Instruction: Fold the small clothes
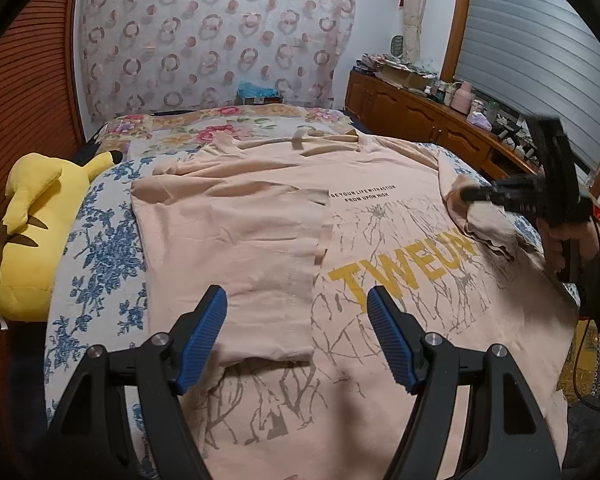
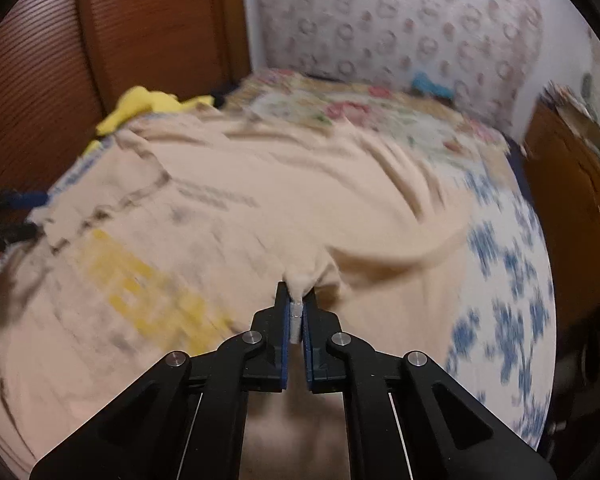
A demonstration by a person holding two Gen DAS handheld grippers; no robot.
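While the right gripper [image 2: 296,300] pinches its sleeve, the peach T-shirt [image 1: 380,208] lies half-folded, the left gripper [image 1: 296,312] wide.

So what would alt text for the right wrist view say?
Black tongs with blue pads are shut on a pinched-up bit of a peach T-shirt with yellow lettering, spread over a blue-flowered bed. The picture is motion-blurred; a yellow plush toy lies at the far left edge.

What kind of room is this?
Most likely a home bedroom: a bed with a floral bedsheet, a yellow plush toy lying on it, and a cluttered wooden cabinet beside it.
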